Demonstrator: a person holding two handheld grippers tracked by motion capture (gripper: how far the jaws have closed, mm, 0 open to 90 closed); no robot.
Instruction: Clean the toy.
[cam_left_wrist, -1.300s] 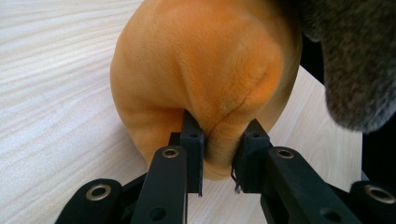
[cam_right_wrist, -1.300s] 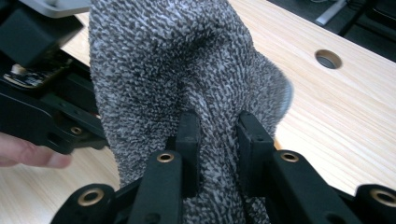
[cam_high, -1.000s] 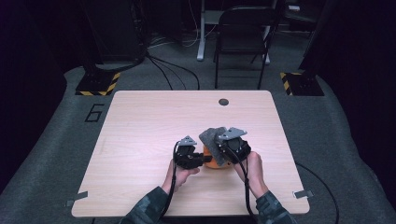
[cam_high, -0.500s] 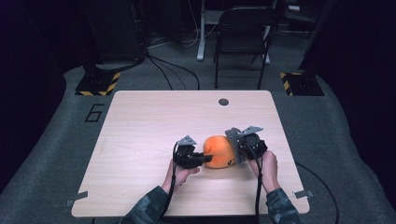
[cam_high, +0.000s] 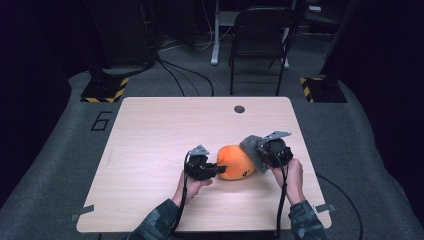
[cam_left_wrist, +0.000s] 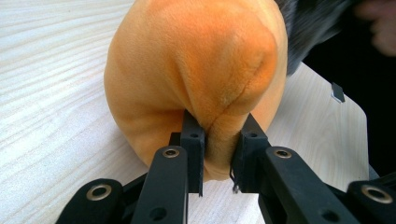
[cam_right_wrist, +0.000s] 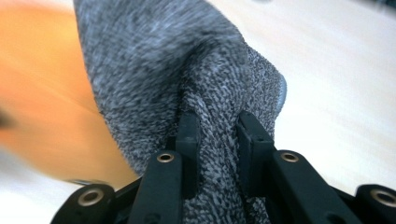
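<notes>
An orange plush ball (cam_high: 235, 161) lies on the wooden table (cam_high: 160, 130), right of centre near the front. A grey knitted cover (cam_high: 251, 149) clings to its right end. My left gripper (cam_high: 216, 170) is shut on a fold of the orange plush (cam_left_wrist: 219, 93), its jaws pinching the fabric. My right gripper (cam_high: 260, 152) is shut on the grey cover (cam_right_wrist: 205, 84), with the knit bunched between its jaws. In the right gripper view the orange plush (cam_right_wrist: 42, 93) shows blurred to the left of the cover.
A small dark round disc (cam_high: 239, 109) lies near the table's far edge. A black chair (cam_high: 260, 35) stands beyond the table. Cables run on the floor behind. The table's left half is bare wood.
My right gripper has pulled to the right with the grey cover, which has slid off most of the orange ball. The left gripper has held its place on the plush.
</notes>
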